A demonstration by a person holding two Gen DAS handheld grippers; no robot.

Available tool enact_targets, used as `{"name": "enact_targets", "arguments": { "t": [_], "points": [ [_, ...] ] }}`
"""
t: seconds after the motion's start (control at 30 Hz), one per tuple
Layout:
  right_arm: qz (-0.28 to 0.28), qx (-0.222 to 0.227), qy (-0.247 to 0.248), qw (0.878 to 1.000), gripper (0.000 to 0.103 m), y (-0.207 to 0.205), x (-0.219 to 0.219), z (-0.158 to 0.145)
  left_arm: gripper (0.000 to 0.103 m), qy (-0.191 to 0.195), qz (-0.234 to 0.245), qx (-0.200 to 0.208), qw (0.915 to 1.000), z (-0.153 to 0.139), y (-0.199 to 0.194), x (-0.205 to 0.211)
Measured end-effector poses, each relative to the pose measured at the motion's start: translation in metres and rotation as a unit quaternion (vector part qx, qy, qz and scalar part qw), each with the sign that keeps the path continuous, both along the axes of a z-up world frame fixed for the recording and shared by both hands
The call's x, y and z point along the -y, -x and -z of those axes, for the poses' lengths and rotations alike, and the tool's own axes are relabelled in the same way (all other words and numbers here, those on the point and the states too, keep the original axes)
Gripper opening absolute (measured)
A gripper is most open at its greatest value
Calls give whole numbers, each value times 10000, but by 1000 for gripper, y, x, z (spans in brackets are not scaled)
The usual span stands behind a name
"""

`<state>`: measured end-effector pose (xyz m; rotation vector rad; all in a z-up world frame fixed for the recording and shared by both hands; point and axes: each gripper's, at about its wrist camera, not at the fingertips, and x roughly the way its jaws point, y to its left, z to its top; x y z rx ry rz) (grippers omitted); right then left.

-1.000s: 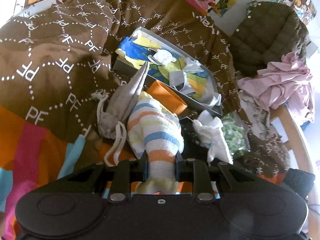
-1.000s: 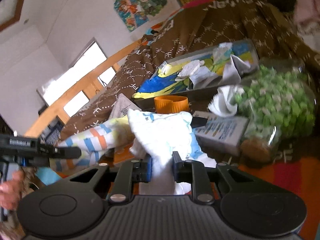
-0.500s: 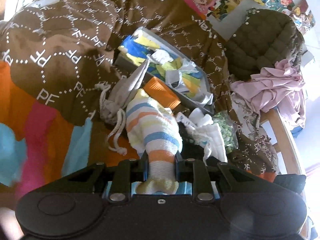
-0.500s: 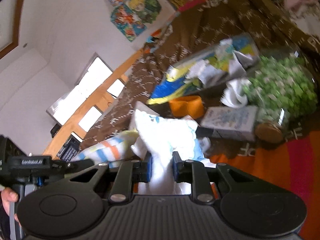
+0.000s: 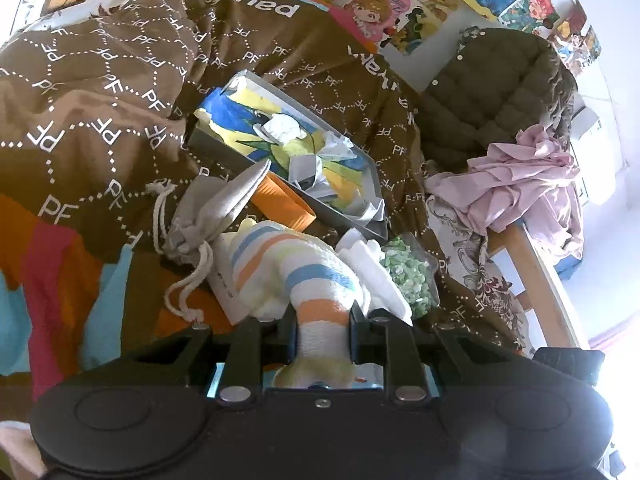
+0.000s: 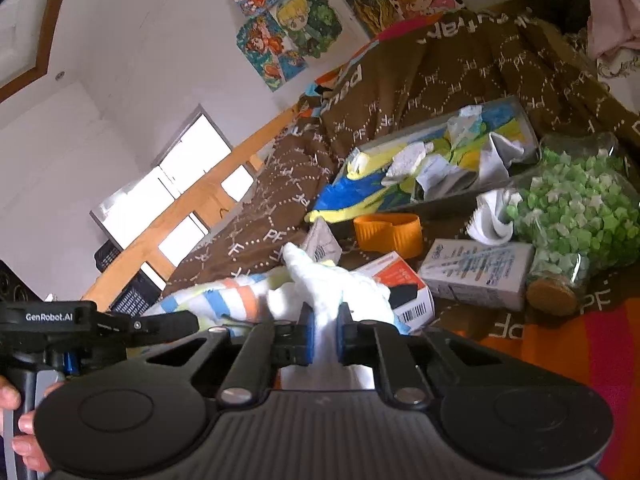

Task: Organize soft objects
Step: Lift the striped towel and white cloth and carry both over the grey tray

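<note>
My left gripper (image 5: 323, 320) is shut on a soft cloth with blue, orange and yellow stripes (image 5: 288, 268), held above the bed. The same striped cloth (image 6: 228, 300) shows at the left of the right wrist view, beside the left gripper's body (image 6: 96, 320). My right gripper (image 6: 323, 336) is shut on a white soft cloth (image 6: 332, 284) that touches the striped one. The white cloth (image 5: 372, 264) also shows to the right of the striped one in the left wrist view.
A grey drawstring pouch (image 5: 208, 212), an orange cup (image 5: 284, 200), a grey tray of papers (image 5: 280, 140), a bag of green stars (image 6: 572, 208) and two small boxes (image 6: 476, 272) lie on the brown blanket (image 5: 100, 92). A pink garment (image 5: 524, 184) hangs on the bed rail.
Both grippers have kept their hold. The views have shifted and tilted: the white cloth now lies closer against the striped cloth, and the clutter sits further right in the right wrist view.
</note>
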<state>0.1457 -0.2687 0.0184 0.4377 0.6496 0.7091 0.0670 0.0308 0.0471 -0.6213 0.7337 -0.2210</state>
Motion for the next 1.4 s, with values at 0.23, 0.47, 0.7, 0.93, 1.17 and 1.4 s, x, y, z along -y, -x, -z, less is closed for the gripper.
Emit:
{"name": "enact_targets", "arguments": {
  "t": [0.23,0.47,0.7,0.93,1.17,1.4],
  "points": [
    [-10,220,-80,9997,12,-1,-2,-20,24,-571,213,359,9975,-28,-5,-5],
    [-34,557,-248,9981,12,-21,-14,-57,24,-1324,665,553,9874,-91,-33,-15],
    [-74,795,-364,9961,12,-58,-29,-84,24,-1880,516,612,9789,-135,-61,-26],
    [-68,849,-150,9963,12,-117,-48,-92,24,-1932,157,695,9786,-123,-107,-33],
    [-388,1039,-19,9938,12,-202,-79,-92,24,-2138,-314,562,9747,-115,-159,-47],
    [-514,618,-205,9966,12,-273,-102,-46,24,-2241,-614,201,9724,-98,-216,-59]
  ]
}}
